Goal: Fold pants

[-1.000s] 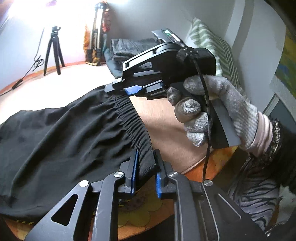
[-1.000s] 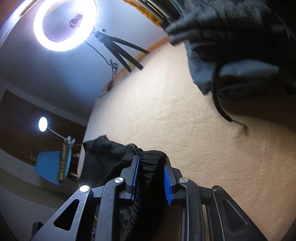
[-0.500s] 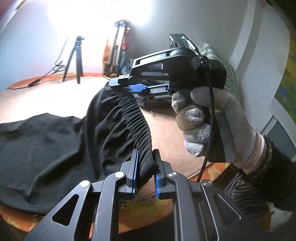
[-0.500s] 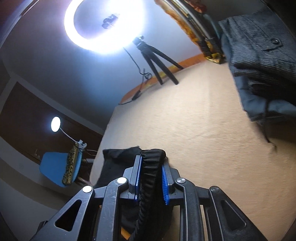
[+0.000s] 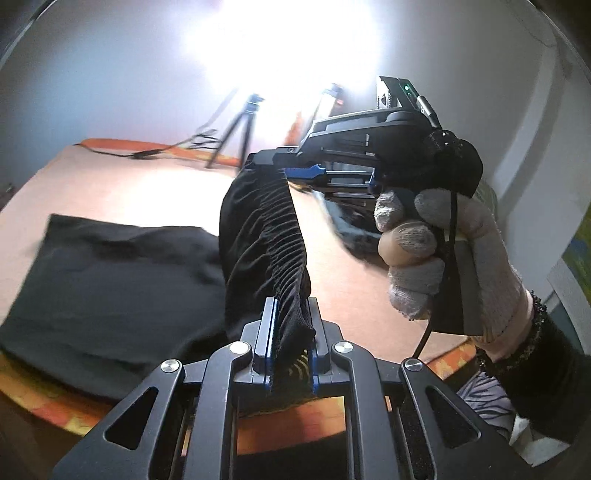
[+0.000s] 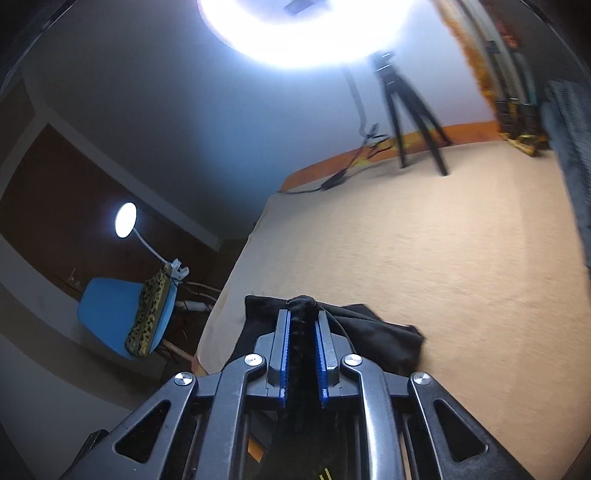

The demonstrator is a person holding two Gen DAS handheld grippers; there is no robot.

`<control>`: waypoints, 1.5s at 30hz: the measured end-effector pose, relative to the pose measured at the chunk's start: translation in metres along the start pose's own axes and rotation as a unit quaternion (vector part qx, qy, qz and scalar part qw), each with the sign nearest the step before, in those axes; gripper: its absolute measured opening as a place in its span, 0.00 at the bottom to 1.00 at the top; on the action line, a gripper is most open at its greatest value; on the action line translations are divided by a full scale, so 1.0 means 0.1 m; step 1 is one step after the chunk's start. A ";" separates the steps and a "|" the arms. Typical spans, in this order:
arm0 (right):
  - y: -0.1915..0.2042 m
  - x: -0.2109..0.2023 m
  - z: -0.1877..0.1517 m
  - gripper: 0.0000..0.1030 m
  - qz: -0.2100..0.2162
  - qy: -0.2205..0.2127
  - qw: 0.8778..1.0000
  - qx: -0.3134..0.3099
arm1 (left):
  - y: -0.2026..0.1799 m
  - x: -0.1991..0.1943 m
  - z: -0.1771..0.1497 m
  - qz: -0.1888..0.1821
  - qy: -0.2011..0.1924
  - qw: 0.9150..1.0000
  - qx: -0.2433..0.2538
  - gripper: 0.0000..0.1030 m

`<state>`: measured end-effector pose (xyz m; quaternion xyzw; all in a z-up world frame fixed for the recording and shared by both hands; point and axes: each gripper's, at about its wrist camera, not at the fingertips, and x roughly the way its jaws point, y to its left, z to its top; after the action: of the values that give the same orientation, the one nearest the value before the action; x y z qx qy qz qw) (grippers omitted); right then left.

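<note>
A wide bed covered in a peach-tan textured spread point(image 6: 424, 258), with an orange patterned border along its edges, carries everything. On it lie the black soft-fabric pants point(image 5: 110, 280), their flat part spread toward the bed's near left corner in the left wrist view, one straight edge turned toward the far side. The gathered elastic waistband point(image 5: 280, 251) is lifted clear of the spread and runs taut in the air between the two tools.

At the bed's far edge stands a black tripod point(image 6: 410, 122) under a glaring white ring light point(image 6: 306, 33), with a dark cable trailing along the orange border. Near the far right corner a grey ribbed folded garment point(image 6: 569, 147) shows blurred at the picture's edge. Beyond the bed's left edge stands a blue chair point(image 6: 110, 317) with a leopard-print cloth over it and a small round lamp above.

The left gripper point(image 5: 290, 343) has its blue-padded fingers point(image 5: 269, 332) drawn narrow and clamped on one end of the waistband, the cloth bunched between the pads. The right gripper point(image 5: 284, 171), gripped by a hand in a pale grey knit glove point(image 5: 436, 258), has its jaws closing on the other end of the waistband; in its own view the ruched black cloth fills the slim gap between its blue fingers point(image 6: 282, 354), and more of the pants hangs just beyond them over the bed's left edge.
</note>
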<state>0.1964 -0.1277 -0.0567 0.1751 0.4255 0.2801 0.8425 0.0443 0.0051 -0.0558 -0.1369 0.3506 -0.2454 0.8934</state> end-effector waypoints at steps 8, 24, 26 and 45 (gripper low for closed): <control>0.40 0.74 -0.02 0.08 -0.019 0.044 0.998 -0.031 | 0.69 -0.20 -0.09 0.025 -0.015 0.996 -0.080 0.11; 1.01 1.92 -0.08 0.08 -0.041 0.110 0.988 -0.095 | 1.72 -0.45 -0.37 0.077 -0.030 0.974 -0.209 0.11; 1.02 2.02 -0.11 0.08 -0.042 0.119 0.987 -0.098 | 1.76 -0.46 -0.40 0.083 -0.029 0.973 -0.215 0.11; 1.11 1.76 -0.07 0.40 0.010 0.097 0.982 -0.162 | 1.69 -0.76 -0.31 0.178 -0.054 0.968 -0.167 0.39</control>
<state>0.2393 0.0685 -0.1106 0.0125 0.4526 0.3694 0.8115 0.0323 0.1858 -0.1058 -0.2328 0.3561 -0.0129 0.9049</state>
